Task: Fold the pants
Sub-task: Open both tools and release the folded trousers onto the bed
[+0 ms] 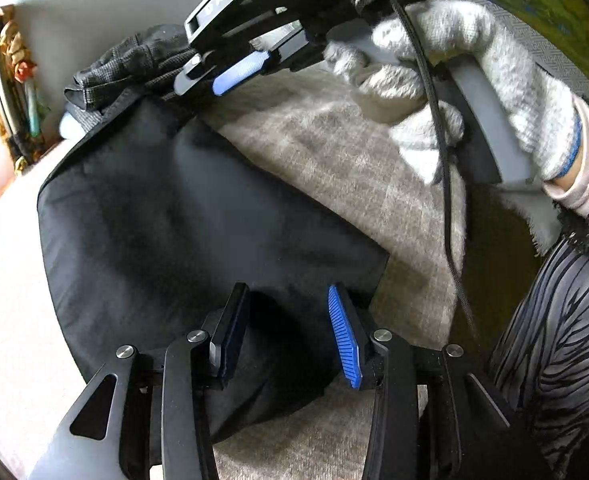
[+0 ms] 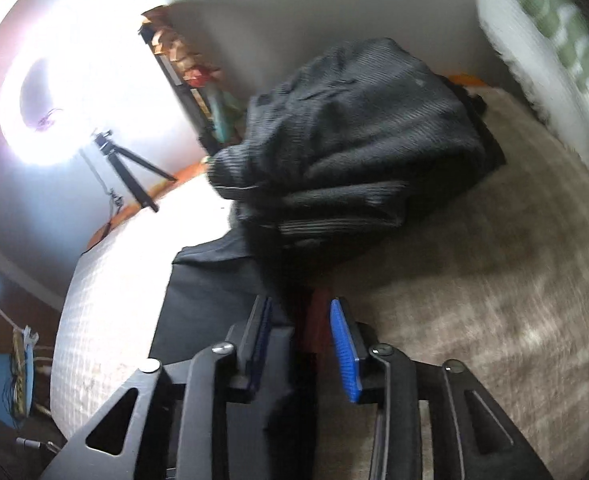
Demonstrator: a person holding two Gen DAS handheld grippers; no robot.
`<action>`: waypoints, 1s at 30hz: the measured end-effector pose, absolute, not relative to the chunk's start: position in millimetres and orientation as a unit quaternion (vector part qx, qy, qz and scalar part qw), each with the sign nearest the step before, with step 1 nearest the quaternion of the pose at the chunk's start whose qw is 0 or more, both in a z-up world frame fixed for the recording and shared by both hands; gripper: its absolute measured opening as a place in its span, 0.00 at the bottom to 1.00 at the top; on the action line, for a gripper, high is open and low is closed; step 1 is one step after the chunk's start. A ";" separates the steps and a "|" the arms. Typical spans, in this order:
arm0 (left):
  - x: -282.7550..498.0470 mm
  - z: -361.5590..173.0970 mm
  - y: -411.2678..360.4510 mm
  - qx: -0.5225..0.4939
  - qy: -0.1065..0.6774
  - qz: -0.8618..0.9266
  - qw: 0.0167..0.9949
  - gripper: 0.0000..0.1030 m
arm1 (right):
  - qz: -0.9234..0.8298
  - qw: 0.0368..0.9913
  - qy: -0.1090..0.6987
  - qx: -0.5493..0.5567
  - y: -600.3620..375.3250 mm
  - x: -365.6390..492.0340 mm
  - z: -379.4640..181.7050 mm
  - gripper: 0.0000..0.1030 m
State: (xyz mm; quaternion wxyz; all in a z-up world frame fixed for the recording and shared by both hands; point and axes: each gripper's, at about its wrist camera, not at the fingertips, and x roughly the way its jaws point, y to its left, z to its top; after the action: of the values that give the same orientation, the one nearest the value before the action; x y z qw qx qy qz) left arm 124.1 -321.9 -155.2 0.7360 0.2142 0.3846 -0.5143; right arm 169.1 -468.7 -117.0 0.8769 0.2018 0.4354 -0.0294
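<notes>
Nearest the left wrist camera, the left tool (image 1: 290,332) hangs partly open over the near edge of the smooth black fabric pants (image 1: 174,208), its black and blue pads (image 1: 344,340) apart with only dark cloth below them, gripping nothing; I judge it is lined up there to take that edge for the next fold. The pants lie spread flat on a beige woven blanket (image 1: 334,152), probably so the creases fall straight. Farther off, a hand in a white knitted glove (image 1: 486,80) steers the right tool (image 1: 238,70) at the pants' far end. From its own camera the right tool (image 2: 302,340) stands partly open with nothing clamped. Beyond it sits a heap of dark ribbed clothing (image 2: 358,128), seemingly set aside to keep the folding area free.
</notes>
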 end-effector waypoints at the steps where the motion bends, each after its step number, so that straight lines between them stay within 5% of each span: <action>1: 126.4 -152.4 -319.9 0.205 0.387 -0.513 0.738 0.38 | -0.026 0.876 0.438 0.200 -465.7 172.0 -117.6 0.39; 12: 159.0 -128.4 -275.5 0.144 0.390 -0.473 0.777 0.38 | 0.061 0.868 0.476 0.127 -416.2 163.9 -125.2 0.37; 24: 194.1 -169.0 -256.5 0.117 0.441 -0.437 0.775 0.38 | 0.047 0.828 0.552 0.082 -427.5 147.6 -174.5 0.36; 29: 197.5 -161.1 -249.6 0.106 0.440 -0.428 0.782 0.39 | 0.046 0.838 0.535 0.101 -434.5 148.1 -167.0 0.44; 30: 200.5 -157.7 -244.5 0.097 0.439 -0.426 0.785 0.42 | 0.043 0.842 0.528 0.104 -436.9 148.0 -164.6 0.55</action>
State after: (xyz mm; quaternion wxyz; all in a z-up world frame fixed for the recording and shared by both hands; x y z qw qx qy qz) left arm 200.5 -244.5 -157.7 0.7853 0.0972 0.4388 -0.4258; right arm 148.0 -436.9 -164.6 0.8420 0.1037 0.5277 0.0433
